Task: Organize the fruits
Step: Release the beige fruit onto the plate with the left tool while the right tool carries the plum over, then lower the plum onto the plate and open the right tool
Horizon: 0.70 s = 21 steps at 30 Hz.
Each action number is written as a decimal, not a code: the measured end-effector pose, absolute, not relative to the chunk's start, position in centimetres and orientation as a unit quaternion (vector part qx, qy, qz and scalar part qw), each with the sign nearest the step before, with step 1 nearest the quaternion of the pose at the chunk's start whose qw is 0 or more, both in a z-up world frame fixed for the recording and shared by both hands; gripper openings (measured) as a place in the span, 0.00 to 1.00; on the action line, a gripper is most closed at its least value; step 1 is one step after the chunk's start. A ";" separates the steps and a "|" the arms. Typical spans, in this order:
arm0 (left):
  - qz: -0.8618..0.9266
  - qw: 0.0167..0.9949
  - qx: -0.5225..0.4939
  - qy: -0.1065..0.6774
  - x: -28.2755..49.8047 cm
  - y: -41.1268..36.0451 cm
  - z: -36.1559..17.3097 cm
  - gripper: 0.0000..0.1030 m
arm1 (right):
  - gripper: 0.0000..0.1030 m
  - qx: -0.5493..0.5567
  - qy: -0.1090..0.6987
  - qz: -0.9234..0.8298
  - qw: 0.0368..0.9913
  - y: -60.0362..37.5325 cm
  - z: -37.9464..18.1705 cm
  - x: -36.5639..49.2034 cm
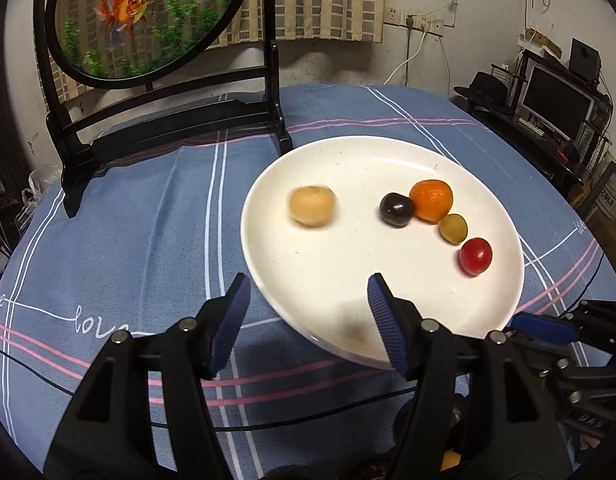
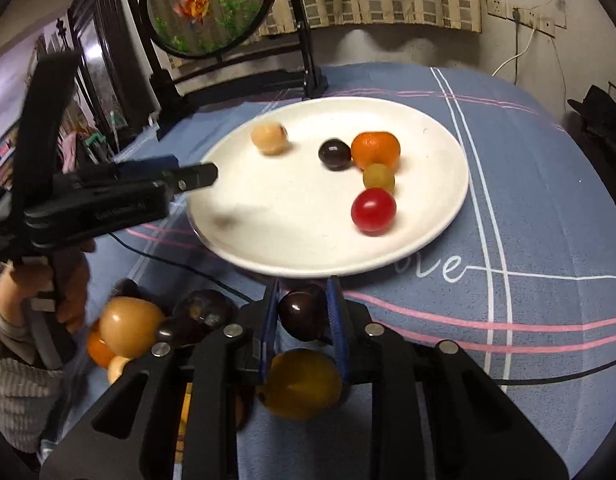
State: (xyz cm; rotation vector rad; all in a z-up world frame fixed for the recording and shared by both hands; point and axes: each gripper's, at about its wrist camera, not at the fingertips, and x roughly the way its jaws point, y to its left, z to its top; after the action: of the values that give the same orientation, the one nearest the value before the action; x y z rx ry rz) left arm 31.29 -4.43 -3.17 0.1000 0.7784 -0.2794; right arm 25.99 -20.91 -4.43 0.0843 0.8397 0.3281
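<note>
On the blue checked cloth (image 1: 147, 220) at far left stands a black frame (image 1: 167, 120) holding a round goldfish panel (image 1: 143, 12). Just right of it sits the white plate (image 1: 348, 160), which carries five fruits. Leftmost is a pale tan fruit (image 1: 312, 205), blurred, alone on its side of the plate. Well apart from it, a dark fruit (image 1: 396, 209) touches an orange one (image 1: 431, 200); a small green fruit (image 1: 453, 229) sits just below the orange, and a red one (image 1: 475, 256) lies nearest the right rim.

The left gripper (image 1: 308, 316) hovers over the plate's near edge, its jaws apart with nothing between them; a hand (image 2: 73, 292) in a grey knit sleeve grasps its handle.

To the right, the right gripper (image 2: 303, 316) sits at the plate's near rim, its jaws clamped on a dark plum (image 2: 301, 312). A yellow fruit (image 2: 301, 384) lies under it, seemingly on the cloth, though the blur makes that uncertain. Left of this gripper, off the plate, is a pile of fruit (image 2: 147, 328): tan, orange and dark ones bunched together.
</note>
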 end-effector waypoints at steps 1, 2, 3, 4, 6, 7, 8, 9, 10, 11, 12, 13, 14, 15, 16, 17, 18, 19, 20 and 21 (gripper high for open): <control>-0.134 0.915 0.047 0.378 31.3 -4.3 -3.1 0.61 | 0.23 0.042 0.399 0.156 0.903 -21.1 -4.1 25.8; -0.133 0.915 0.046 0.377 31.4 -4.2 -3.1 0.61 | 0.23 0.047 0.394 0.158 0.904 -21.3 -3.7 25.8; -0.133 0.916 0.043 0.377 31.4 -4.0 -3.0 0.61 | 0.23 0.058 0.388 0.164 0.905 -21.6 -3.3 25.6; -0.133 0.916 0.041 0.377 31.4 -3.9 -2.9 0.62 | 0.23 0.067 0.384 0.167 0.906 -21.9 -2.9 25.6; -0.132 0.917 0.036 0.375 31.4 -3.6 -2.7 0.64 | 0.23 0.085 0.375 0.176 0.906 -22.1 -2.2 26.1; -0.132 0.917 0.035 0.375 31.4 -3.6 -2.6 0.64 | 0.23 0.086 0.373 0.174 0.907 -22.1 -2.0 26.6; -0.133 0.916 0.035 0.376 31.4 -3.7 -2.7 0.64 | 0.23 0.083 0.370 0.168 0.910 -21.8 -1.7 27.4; -0.133 0.915 0.039 0.378 31.5 -3.8 -2.8 0.64 | 0.23 0.083 0.367 0.164 0.912 -21.7 -1.6 28.0; -0.132 0.915 0.042 0.379 31.5 -3.9 -3.0 0.65 | 0.24 0.090 0.364 0.163 0.912 -21.4 -1.6 29.1; -0.132 0.914 0.044 0.380 31.5 -4.0 -3.1 0.66 | 0.25 0.097 0.370 0.166 0.909 -21.2 -1.8 30.0; -0.133 0.914 0.045 0.381 31.5 -4.0 -3.2 0.67 | 0.25 0.097 0.389 0.163 0.902 -20.8 -2.2 31.1; -0.132 0.914 0.045 0.381 31.5 -3.9 -3.2 0.69 | 0.25 0.092 0.398 0.155 0.900 -20.6 -2.5 31.5; -0.129 0.915 0.044 0.381 31.5 -3.8 -3.1 0.72 | 0.25 0.089 0.399 0.146 0.901 -20.7 -2.6 31.4; -0.128 0.915 0.041 0.380 31.5 -3.7 -3.0 0.73 | 0.25 0.092 0.394 0.147 0.903 -20.9 -2.6 31.1; -0.128 0.915 0.038 0.380 31.5 -3.5 -2.8 0.73 | 0.25 0.106 0.387 0.158 0.902 -21.5 -2.5 30.6; -0.128 0.916 0.034 0.379 31.4 -3.2 -2.6 0.73 | 0.25 0.115 0.383 0.160 0.902 -22.0 -2.3 30.2; -0.128 0.916 0.033 0.378 31.2 -3.1 -2.5 0.73 | 0.25 0.121 0.378 0.159 0.904 -22.5 -2.1 29.6; -0.127 0.918 0.032 0.375 30.7 -2.7 -2.3 0.73 | 0.25 0.129 0.371 0.160 0.905 -23.0 -1.8 28.6; -0.125 0.919 0.031 0.373 30.2 -2.3 -2.2 0.74 | 0.25 0.137 0.367 0.163 0.905 -23.4 -1.6 27.7; -0.122 0.920 0.024 0.371 29.5 -1.7 -2.2 0.77 | 0.25 0.141 0.365 0.164 0.905 -23.6 -1.6 27.2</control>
State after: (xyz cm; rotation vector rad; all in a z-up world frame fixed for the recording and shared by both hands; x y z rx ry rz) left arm 29.48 -1.69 -2.20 0.0495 0.7629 -0.2501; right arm 27.18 -23.59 -1.62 0.2920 0.7540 0.3397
